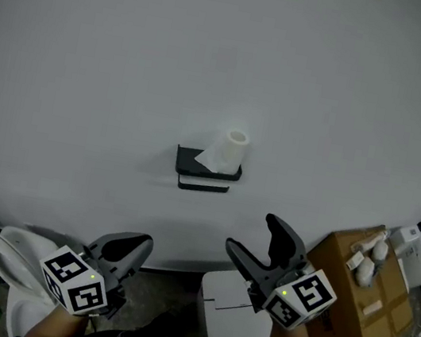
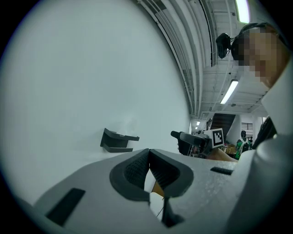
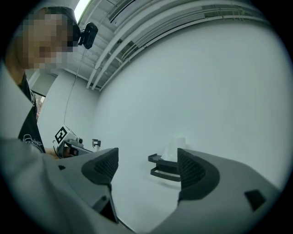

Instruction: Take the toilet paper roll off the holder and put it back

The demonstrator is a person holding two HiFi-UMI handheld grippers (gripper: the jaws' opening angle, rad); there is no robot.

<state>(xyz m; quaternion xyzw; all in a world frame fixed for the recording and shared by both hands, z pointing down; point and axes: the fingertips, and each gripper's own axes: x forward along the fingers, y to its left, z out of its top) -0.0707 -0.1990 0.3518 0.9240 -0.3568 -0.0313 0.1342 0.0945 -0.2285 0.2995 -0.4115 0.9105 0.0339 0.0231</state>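
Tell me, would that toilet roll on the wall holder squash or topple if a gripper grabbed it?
Probably light and soft: the toilet paper roll has a hollow core, so a hard squeeze would likely dent it. It seems to stand on end on the black holder, so a sideways push could tip it. Its loose sheet looks floppy.

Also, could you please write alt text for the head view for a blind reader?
A toilet paper roll stands on a black holder on a white wall. Below it, clear of it, are two hand-held grippers: the left gripper shut, the right gripper open, both empty.
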